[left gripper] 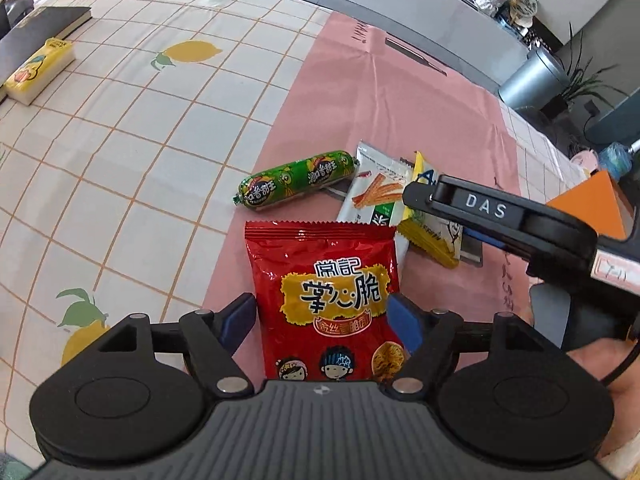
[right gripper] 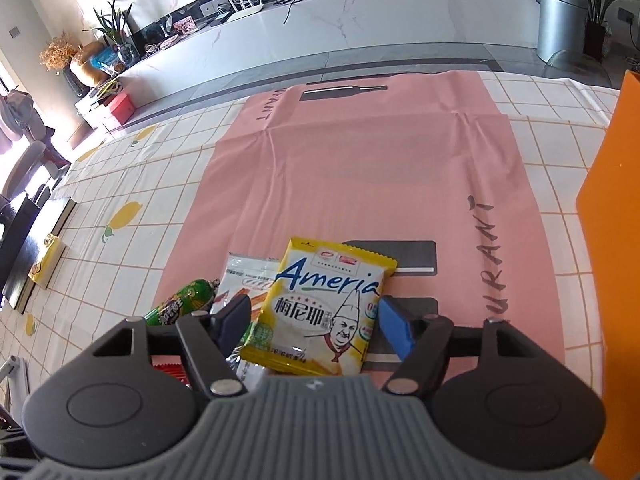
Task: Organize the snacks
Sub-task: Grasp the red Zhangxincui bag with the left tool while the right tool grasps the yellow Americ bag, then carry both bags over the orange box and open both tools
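Left hand-held gripper [left gripper: 322,320] wide, straddling red packet [left gripper: 326,300]; right hand-held gripper [right gripper: 312,320] straddling yellow packet [right gripper: 324,312]

- the chip bag [left gripper: 326,300] lies on the mat [left gripper: 400,100], nearest the left gripper.
- behind it: sausage [left gripper: 296,180] to the left, strip-snack packet [left gripper: 376,188] in the middle, biscuit packet [right gripper: 324,308] overlapping that packet's right side.
- tissue pack [left gripper: 38,70] lies far left on the tablecloth [left gripper: 120,140].
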The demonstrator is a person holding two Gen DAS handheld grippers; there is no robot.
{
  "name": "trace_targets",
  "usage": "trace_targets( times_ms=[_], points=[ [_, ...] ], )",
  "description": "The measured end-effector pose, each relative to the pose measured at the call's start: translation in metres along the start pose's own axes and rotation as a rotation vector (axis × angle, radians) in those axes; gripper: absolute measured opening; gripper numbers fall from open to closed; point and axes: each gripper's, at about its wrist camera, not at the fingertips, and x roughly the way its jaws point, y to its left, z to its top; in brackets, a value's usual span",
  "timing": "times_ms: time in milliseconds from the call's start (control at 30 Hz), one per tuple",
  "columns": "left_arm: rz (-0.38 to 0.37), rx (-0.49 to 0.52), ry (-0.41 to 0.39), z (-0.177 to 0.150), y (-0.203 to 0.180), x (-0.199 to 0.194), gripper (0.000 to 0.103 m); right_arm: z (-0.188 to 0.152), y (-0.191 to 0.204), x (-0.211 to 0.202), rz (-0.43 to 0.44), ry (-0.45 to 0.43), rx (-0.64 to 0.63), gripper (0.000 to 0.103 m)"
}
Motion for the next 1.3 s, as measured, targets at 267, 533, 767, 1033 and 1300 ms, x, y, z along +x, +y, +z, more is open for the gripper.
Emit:
trace_targets(
  times_ms=[267,533,767,1033,1300],
  points=[
    [0.052,0.048,0.006,-0.006,-0.015,0.003,0.091,-0.013,-0.009,-0.014,-0.024,0.016,-0.068,0.055],
    [0.127,0.098,-0.009,-0.011,-0.037,0.013,0.097,-0.038,-0.038,-0.041,-0.043,0.037,-0.032,0.054],
    [0.154,0.133,-0.043,-0.019,-0.044,0.017,0.091,-0.052,-0.050,-0.054,-0.030,0.040,-0.023,0.054],
    [0.102,0.143,-0.101,-0.028,-0.042,-0.001,0.078,-0.064,-0.041,-0.059,-0.037,0.042,-0.088,0.054],
    [0.061,0.150,-0.129,-0.034,-0.043,-0.019,0.076,-0.077,-0.041,-0.070,-0.024,0.050,-0.087,0.053]
  ],
)
